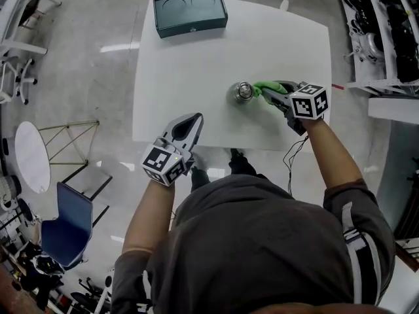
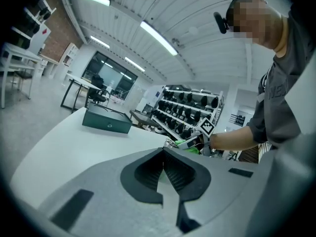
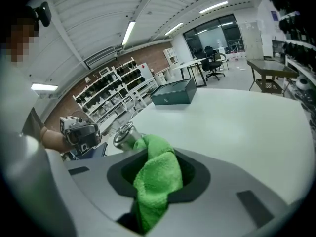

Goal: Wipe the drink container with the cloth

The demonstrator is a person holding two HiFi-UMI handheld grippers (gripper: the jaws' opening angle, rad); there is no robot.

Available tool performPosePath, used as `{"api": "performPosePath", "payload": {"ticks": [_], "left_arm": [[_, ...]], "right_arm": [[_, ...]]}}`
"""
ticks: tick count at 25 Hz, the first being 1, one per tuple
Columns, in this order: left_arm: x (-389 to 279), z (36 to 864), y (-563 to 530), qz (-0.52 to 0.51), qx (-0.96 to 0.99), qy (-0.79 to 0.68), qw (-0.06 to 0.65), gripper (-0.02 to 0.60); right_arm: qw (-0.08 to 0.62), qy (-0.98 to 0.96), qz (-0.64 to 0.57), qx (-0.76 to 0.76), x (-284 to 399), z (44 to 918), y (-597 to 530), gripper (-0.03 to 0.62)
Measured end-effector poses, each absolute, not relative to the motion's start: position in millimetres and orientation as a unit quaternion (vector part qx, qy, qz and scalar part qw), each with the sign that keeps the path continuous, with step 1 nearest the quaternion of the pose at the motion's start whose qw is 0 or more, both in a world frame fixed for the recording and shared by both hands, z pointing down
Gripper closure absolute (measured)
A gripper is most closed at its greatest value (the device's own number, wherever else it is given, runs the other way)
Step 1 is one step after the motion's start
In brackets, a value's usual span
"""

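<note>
A metal drink container (image 1: 241, 91) stands upright on the white table (image 1: 196, 77), right of its middle. My right gripper (image 1: 273, 94) is shut on a green cloth (image 1: 267, 87), and the cloth's front end lies against the container's right side. In the right gripper view the cloth (image 3: 155, 181) fills the space between the jaws, with the container's lid (image 3: 123, 135) just beyond it. My left gripper (image 1: 194, 121) hovers over the table's front edge, shut and with nothing in it, well left of the container. Its jaws meet at a point in the left gripper view (image 2: 163, 168).
A dark green box (image 1: 190, 12) sits at the table's far edge. A blue chair (image 1: 69, 224) and a round white table (image 1: 31, 156) stand on the floor to the left. Racks of equipment (image 1: 386, 25) line the right side.
</note>
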State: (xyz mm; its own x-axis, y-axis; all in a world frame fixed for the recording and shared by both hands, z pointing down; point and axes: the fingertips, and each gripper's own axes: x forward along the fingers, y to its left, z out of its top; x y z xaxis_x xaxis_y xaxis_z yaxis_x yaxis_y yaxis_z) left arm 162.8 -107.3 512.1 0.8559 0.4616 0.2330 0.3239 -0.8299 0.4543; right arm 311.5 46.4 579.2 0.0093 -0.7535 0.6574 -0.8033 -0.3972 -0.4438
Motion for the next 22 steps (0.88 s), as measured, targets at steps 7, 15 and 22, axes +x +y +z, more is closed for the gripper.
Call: {"api": "performPosePath", "payload": {"ticks": [7,15,22], "left_arm": [[154,510,-122,0.161,0.949,0.172,0.21,0.577],[142,509,-140,0.157,0.951,0.163,0.21,0.577],[130,506,-156,0.159,0.947,0.19,0.205,0.577]], "right_arm": [[0.075,-0.598,0.441,0.665,335,565,10,0.513],[0.149,-0.635,0.413,0.636,333,543,-34,0.513],[0.07,-0.569,0.33,0.75,313,474,-19,0.513]]}}
